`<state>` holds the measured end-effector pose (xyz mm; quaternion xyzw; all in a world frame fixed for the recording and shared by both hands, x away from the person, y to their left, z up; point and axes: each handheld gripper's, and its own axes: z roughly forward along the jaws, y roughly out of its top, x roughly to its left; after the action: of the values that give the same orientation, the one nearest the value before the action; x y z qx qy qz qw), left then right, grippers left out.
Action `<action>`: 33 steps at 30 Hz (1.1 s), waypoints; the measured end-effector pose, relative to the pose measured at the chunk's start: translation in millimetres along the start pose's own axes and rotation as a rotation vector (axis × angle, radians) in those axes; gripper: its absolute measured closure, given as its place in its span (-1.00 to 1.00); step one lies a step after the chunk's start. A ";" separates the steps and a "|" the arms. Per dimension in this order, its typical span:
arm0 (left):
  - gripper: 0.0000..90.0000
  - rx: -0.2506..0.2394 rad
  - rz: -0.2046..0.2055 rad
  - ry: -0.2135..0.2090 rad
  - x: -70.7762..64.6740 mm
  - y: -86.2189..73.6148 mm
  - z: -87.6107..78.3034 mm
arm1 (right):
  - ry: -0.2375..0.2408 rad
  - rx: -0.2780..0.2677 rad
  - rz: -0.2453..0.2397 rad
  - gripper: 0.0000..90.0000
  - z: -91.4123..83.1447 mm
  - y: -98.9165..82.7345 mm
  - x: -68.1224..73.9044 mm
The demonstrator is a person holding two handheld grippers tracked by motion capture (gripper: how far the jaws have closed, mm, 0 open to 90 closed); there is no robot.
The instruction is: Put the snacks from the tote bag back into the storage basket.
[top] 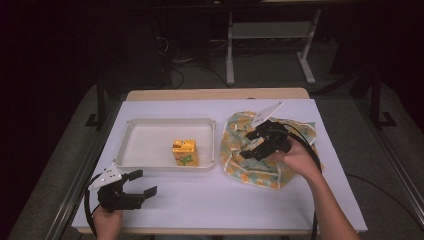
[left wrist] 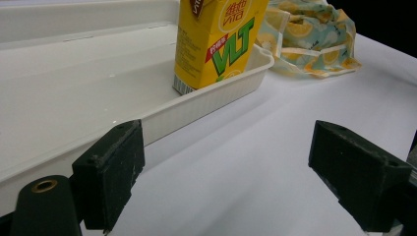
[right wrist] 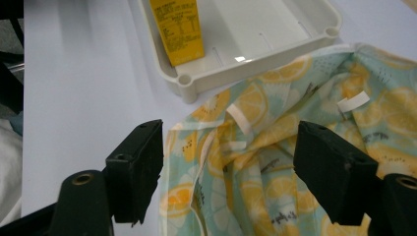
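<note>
Nearest, the left gripper [top: 139, 183] rests spread and empty on the white counter [top: 225, 200], seemingly waiting. Beyond, a yellow drink carton [top: 185, 152] stands upright in the shallow white plastic tray [top: 150, 124]. Rightward, the right gripper [top: 251, 145] hovers spread above the crumpled lemon-print cloth bag [top: 240, 167], likely preparing to grasp.

My desk [top: 215, 200] is covered in white. On it I have a white tray [top: 150, 125] at the left. Just beside it, right, lies a crumpled lemon-print cloth [top: 240, 167].
</note>
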<state>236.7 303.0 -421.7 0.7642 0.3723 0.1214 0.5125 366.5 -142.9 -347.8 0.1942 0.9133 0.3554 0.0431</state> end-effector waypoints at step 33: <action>-0.70 0.019 0.006 -0.019 -0.5 -1.5 3.7 | -0.055 -0.068 0.115 -0.41 -34.3 -80.8 16.6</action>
<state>237.8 300.3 -424.5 0.7713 0.3662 0.1119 0.5084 317.6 -212.5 -375.1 0.2543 0.8866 0.3824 0.0543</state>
